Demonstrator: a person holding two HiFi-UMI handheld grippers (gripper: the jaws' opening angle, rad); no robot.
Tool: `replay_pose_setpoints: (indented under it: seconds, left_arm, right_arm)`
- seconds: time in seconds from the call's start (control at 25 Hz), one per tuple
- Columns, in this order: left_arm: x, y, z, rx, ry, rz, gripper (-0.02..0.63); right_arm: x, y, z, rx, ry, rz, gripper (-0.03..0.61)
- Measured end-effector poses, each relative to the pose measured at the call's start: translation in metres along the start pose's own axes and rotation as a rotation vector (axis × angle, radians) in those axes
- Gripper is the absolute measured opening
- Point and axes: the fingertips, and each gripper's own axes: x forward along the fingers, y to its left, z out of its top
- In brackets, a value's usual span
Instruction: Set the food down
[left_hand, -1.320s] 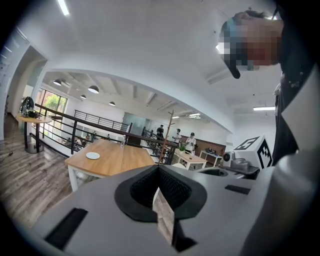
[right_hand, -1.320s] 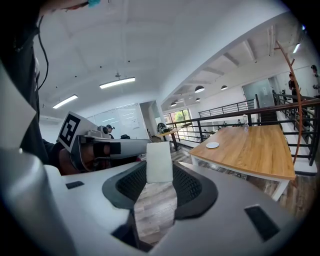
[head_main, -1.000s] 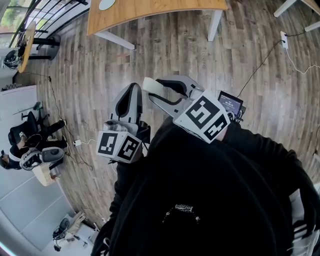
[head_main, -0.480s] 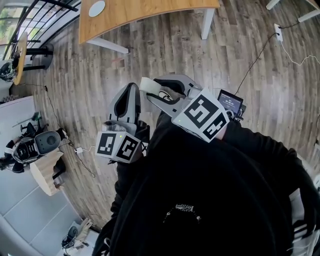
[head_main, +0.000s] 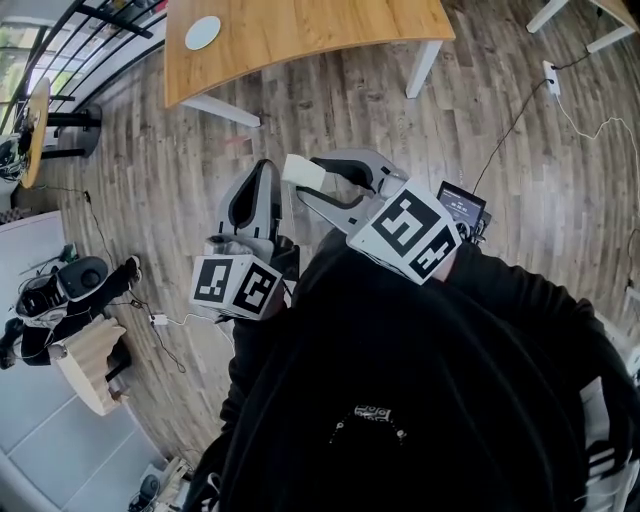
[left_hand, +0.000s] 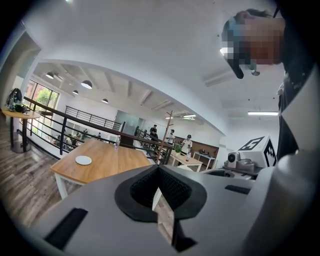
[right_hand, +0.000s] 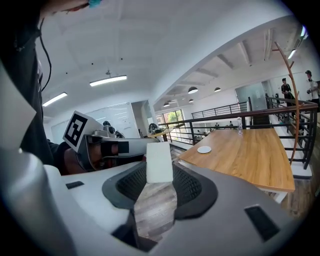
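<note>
A white rectangular block of food (right_hand: 159, 162) sits pinched between the jaws of my right gripper (right_hand: 159, 175), which is shut on it. From the head view the block (head_main: 303, 172) shows at the tip of the right gripper (head_main: 310, 180), above the wooden floor. My left gripper (head_main: 264, 175) hangs just to its left, its jaws together with nothing in them (left_hand: 158, 172). Ahead stands a wooden table (head_main: 330, 25) with a small white plate (head_main: 203, 32) near its left end; the plate (right_hand: 204, 149) also shows in both gripper views (left_hand: 83, 160).
Black railings (left_hand: 75, 120) run behind the table. A power strip with cables (head_main: 549, 75) lies on the floor at right. A round side table (head_main: 30, 105) and a wooden stool (head_main: 90, 360) stand at left. People stand far off by other tables (left_hand: 186, 145).
The table and plate have slid lower in the head view, so they are nearer. Both grippers keep their places before me and the block stays in the right jaws.
</note>
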Motion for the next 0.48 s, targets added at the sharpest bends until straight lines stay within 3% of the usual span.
replay_pose_setpoints:
  seconds: [0.48]
  left_arm:
    - [-0.01, 0.094, 0.023, -0.035, -0.023, -0.006, -0.002]
  right_arm:
    - [0.087, 0.013, 0.028, -0.054, 0.031, -0.006, 0.172]
